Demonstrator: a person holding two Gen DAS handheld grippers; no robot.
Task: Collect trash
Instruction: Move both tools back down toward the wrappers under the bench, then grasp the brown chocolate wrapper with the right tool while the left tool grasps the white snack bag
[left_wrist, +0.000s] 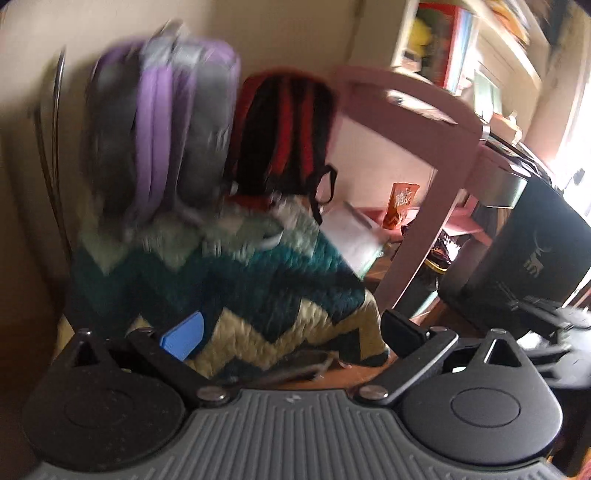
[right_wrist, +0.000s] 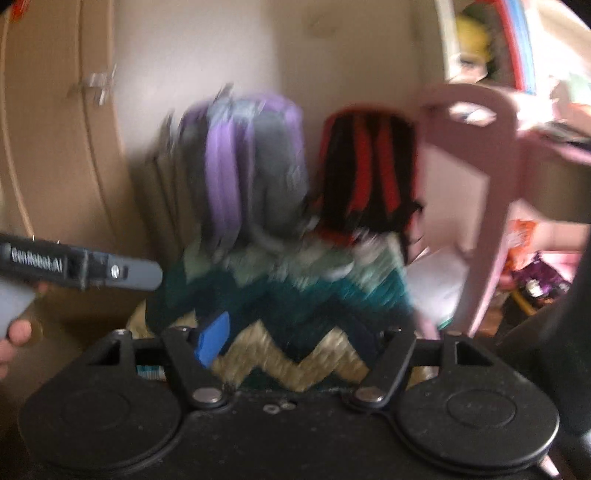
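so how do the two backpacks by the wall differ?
Colour: the purple-and-grey backpack versus the red-and-black backpack. Size: the purple-and-grey backpack stands taller and bulkier; the red-and-black backpack is shorter. Place: the red-and-black one sits nearer the pink chair. Both stand upright against the wall behind the zigzag blanket.

Both my wrist views were pretty smeared with motion blur, worst on the purple backpack (left_wrist: 162, 122) and the zigzag blanket (left_wrist: 221, 280). The right view was softer and dimmer overall. Daylight poured in from a window (left_wrist: 576, 147) at the far right of the left view and blew out to pure white. Corners went dark, and the fisheye bent the pink chair (left_wrist: 417, 177) and wardrobe (right_wrist: 55, 147) edges into curves.
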